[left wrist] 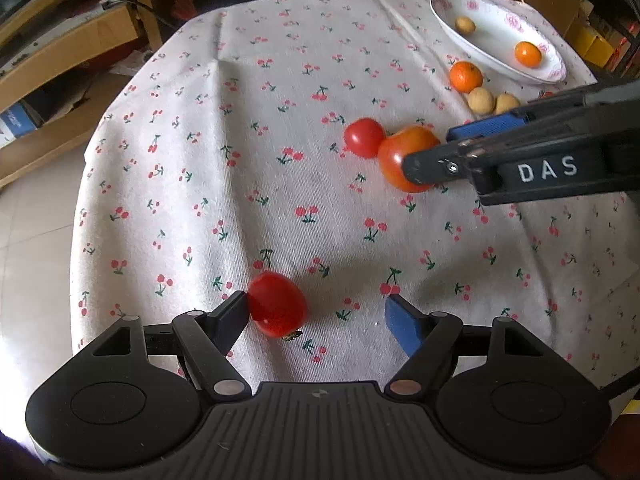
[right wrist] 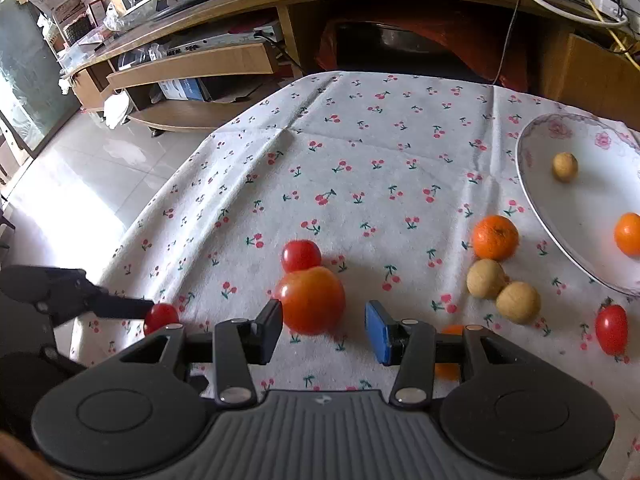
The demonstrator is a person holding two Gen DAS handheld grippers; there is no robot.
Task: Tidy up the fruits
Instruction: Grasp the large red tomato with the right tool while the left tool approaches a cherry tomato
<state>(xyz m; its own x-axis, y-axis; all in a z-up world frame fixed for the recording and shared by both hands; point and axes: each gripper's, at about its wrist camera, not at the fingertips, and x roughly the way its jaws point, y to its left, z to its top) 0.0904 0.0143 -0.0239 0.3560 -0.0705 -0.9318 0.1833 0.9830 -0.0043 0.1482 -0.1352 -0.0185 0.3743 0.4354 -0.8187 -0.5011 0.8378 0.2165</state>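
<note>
My left gripper [left wrist: 320,320] stands open low over the cherry-print cloth. A small red tomato [left wrist: 278,304] lies between its fingers, against the black left finger [left wrist: 236,316] and well apart from the blue pad. My right gripper [right wrist: 326,330] is open around a large orange-red tomato [right wrist: 312,300]; the black finger [right wrist: 272,328] touches it and a gap shows at the blue pad [right wrist: 380,332]. A second small red tomato [right wrist: 301,255] rests just behind the large one. The white floral plate [right wrist: 524,184] at the right holds a tan fruit [right wrist: 565,166] and an orange [right wrist: 628,234].
An orange [right wrist: 495,238] and two tan fruits [right wrist: 486,279] lie on the cloth beside the plate, with an oval red tomato [right wrist: 611,329] nearer the right edge. The table's left edge drops to a tiled floor [right wrist: 92,168]. Wooden shelving [right wrist: 192,64] stands behind.
</note>
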